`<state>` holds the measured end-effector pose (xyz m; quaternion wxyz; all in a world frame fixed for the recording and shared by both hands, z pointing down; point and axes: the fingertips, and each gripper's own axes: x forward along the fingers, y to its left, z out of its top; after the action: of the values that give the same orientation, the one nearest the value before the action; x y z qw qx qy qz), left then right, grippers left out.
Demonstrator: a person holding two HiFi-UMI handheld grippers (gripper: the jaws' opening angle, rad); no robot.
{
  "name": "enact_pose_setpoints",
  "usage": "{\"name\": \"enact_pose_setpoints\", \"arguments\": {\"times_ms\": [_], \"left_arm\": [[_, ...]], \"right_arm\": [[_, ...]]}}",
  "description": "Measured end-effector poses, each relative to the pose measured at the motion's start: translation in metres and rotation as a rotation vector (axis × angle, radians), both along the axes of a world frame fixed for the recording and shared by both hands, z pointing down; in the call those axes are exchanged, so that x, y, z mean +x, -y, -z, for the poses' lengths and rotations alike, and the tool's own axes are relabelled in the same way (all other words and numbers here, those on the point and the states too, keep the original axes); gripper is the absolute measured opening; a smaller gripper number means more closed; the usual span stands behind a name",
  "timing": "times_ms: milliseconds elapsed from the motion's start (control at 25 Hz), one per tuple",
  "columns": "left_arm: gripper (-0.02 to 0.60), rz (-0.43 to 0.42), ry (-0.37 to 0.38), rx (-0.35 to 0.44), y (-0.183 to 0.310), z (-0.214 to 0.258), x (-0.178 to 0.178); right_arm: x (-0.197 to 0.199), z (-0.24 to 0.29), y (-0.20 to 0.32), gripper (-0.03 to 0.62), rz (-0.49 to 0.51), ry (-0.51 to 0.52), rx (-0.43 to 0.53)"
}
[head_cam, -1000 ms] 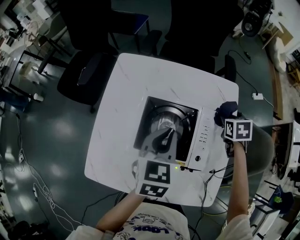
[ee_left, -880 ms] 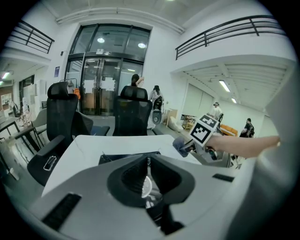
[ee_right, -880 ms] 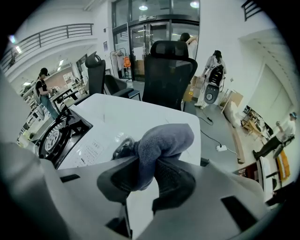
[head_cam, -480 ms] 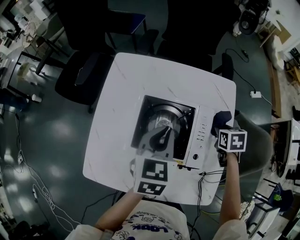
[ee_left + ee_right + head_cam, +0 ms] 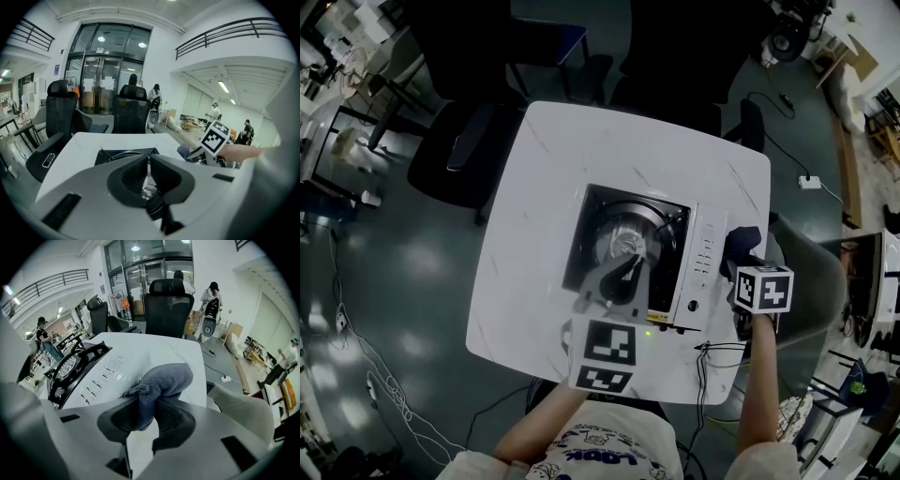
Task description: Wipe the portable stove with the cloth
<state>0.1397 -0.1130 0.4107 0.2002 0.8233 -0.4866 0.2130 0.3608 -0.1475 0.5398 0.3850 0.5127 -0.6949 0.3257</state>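
Slippage looked the likeliest fault: the right gripper [image 5: 145,404] pinched only a bunched fold of blue-grey terry cloth [image 5: 165,378] beside the control strip of the white portable stove with its black burner [image 5: 705,272]. The left gripper [image 5: 147,161], jaws closed on nothing over the burner, seemed to brace nothing, so the stove might slide.

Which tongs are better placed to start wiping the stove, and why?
Right. The right tongs are shut on the cloth beside the stove; the left tongs are shut and empty above its burner.
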Motion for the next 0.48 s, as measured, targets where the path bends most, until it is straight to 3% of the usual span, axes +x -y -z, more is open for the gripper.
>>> {"name": "enact_pose_setpoints", "arguments": {"times_ms": [480], "left_arm": [[0.031, -0.033, -0.005, 0.004, -0.013, 0.004, -0.009]], "right_arm": [[-0.004, -0.004, -0.041, 0.097, -0.027, 0.001, -0.038]]}}
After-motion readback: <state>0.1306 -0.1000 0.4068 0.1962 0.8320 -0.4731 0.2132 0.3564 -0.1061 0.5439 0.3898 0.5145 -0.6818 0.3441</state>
